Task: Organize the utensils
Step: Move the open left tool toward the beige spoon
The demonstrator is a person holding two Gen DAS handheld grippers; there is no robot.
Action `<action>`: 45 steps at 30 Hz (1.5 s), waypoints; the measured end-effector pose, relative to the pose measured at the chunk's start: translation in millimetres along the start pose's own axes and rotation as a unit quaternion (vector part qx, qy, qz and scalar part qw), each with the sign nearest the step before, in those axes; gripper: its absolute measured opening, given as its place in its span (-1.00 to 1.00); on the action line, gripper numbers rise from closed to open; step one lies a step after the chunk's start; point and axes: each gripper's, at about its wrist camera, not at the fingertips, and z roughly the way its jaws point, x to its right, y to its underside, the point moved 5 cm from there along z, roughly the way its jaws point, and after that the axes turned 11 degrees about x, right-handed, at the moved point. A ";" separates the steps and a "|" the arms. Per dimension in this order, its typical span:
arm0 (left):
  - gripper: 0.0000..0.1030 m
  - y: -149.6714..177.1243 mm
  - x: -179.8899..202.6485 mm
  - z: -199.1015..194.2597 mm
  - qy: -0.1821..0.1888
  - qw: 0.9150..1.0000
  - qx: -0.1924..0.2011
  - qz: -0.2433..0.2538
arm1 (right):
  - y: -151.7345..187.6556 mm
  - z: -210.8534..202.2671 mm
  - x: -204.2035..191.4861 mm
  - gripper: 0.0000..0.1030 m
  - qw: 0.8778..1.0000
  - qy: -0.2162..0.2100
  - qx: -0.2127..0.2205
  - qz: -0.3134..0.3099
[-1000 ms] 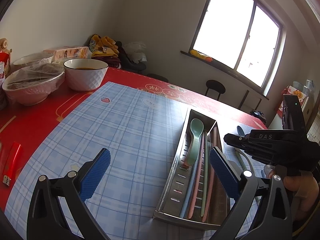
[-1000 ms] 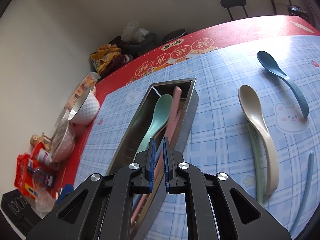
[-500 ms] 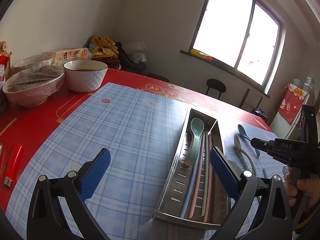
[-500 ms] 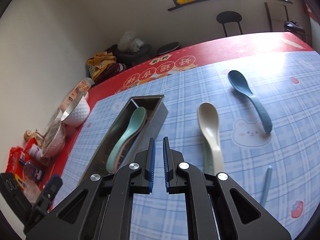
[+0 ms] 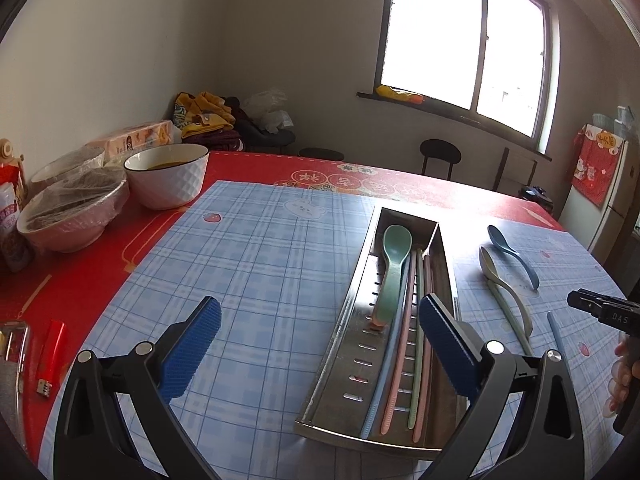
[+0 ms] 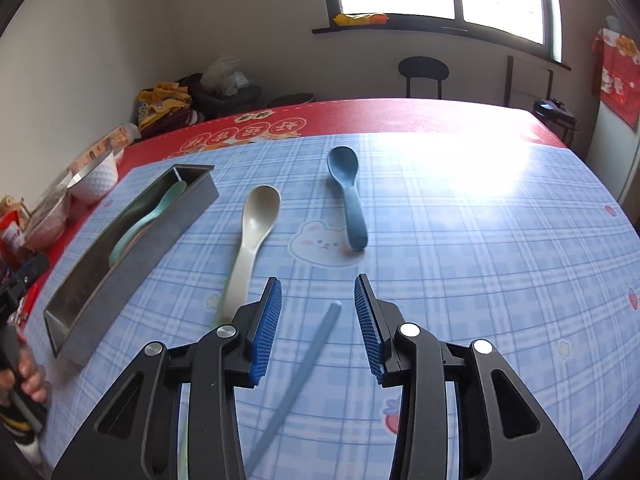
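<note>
**Sorting utensils: tray partly filled, several pieces left outside**

Looking across a tabletop (image 5: 256,264) covered in a blue checked cloth over red, a long steel utensil tray (image 5: 356,340) sits near the middle. Judging by what lies where, the job looks somewhere around halfway.

Already inside the tray: one mint-green spoon (image 5: 394,268), bowl toward the far end, and beside it a bundle of slim chopsticks (image 5: 404,344). From the left wrist view I count about four sticks: one blue, two pink and one green. A further pink tip under the spoon handle cannot be made out clearly.

Outside the tray, on the cloth to its right: one beige spoon (image 6: 256,232), one dark blue spoon (image 6: 347,196) just beyond it, one pale blue chopstick (image 6: 304,364) and one green chopstick (image 6: 219,312) lying partly under the beige spoon's handle. That makes four pieces to move, as far as I can see.

The right tool (image 6: 318,320) hangs above the pale blue chopstick, its blue-padded jaws opening, with the chopstick lined up in the gap but not touching either pad. My guess is that this stick is the next one to be picked up.

The left tool (image 5: 316,344) is spread wide and holds nothing, hovering near the tray's closer end.

Off to the left stand a white bowl (image 5: 168,176), a film-covered bowl (image 5: 72,216) and a red lighter (image 5: 50,354), none of them part of the sorting.
</note>
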 end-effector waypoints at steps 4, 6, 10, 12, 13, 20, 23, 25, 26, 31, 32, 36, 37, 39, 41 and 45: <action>0.88 -17.5 22.3 -9.8 -0.001 1.000 0.010 0.023 | 0.2 1.5 16.1 -0.26 1.000 0.004 0.002 0.007; 0.88 -26.8 39.3 -13.1 0.010 0.999 0.011 0.029 | -2.9 3.4 21.0 -0.26 1.000 0.002 0.006 0.005; 0.84 -38.6 82.7 -13.5 0.046 0.998 0.007 0.048 | -9.6 9.4 30.3 -0.26 1.000 -0.006 0.010 0.004; 0.64 -38.4 106.6 -7.9 0.065 0.996 -0.004 0.062 | -12.1 15.1 35.4 -0.26 1.000 -0.007 0.010 0.005; 0.51 -37.1 118.1 -3.2 0.073 0.995 -0.012 0.068 | -13.2 18.1 38.4 -0.27 1.000 -0.008 0.010 0.007; -0.36 -7.5 187.2 45.3 0.150 0.980 -0.110 0.065 | -15.3 32.6 53.0 -0.27 0.999 -0.027 0.008 0.036; -0.44 11.2 202.8 67.6 0.170 0.971 -0.160 0.046 | -13.7 31.5 59.0 -0.26 0.997 -0.049 0.009 0.062; -0.52 21.9 205.7 82.6 0.178 0.964 -0.196 0.017 | -12.6 31.8 62.3 -0.26 0.995 -0.062 0.008 0.077; -0.54 26.3 205.4 89.4 0.179 0.961 -0.211 0.002 | -11.9 32.1 64.1 -0.26 0.994 -0.068 0.007 0.084; -0.54 33.7 204.3 108.6 0.173 0.954 -0.242 -0.043 | -9.9 31.5 68.5 -0.26 0.992 -0.076 0.005 0.104; -0.54 33.7 205.4 110.0 0.174 0.953 -0.245 -0.047 | -9.7 31.2 68.1 -0.26 0.992 -0.077 0.006 0.104; -0.59 38.0 211.3 116.3 0.178 0.949 -0.257 -0.049 | -10.2 30.7 66.3 -0.26 0.992 -0.077 0.007 0.100; -0.61 39.4 211.9 117.9 0.178 0.948 -0.260 -0.050 | -10.1 30.8 66.8 -0.26 0.992 -0.077 0.007 0.100; -0.62 41.8 212.4 121.2 0.180 0.946 -0.264 -0.056 | -9.6 30.0 67.7 -0.26 0.992 -0.077 0.007 0.101; -0.62 45.2 213.2 123.3 0.181 0.944 -0.268 -0.059 | -9.5 30.2 67.4 -0.26 0.992 -0.077 0.007 0.101; -0.66 48.7 216.9 125.7 0.179 0.947 -0.264 -0.045 | -9.2 30.2 67.4 -0.26 0.992 -0.076 0.006 0.100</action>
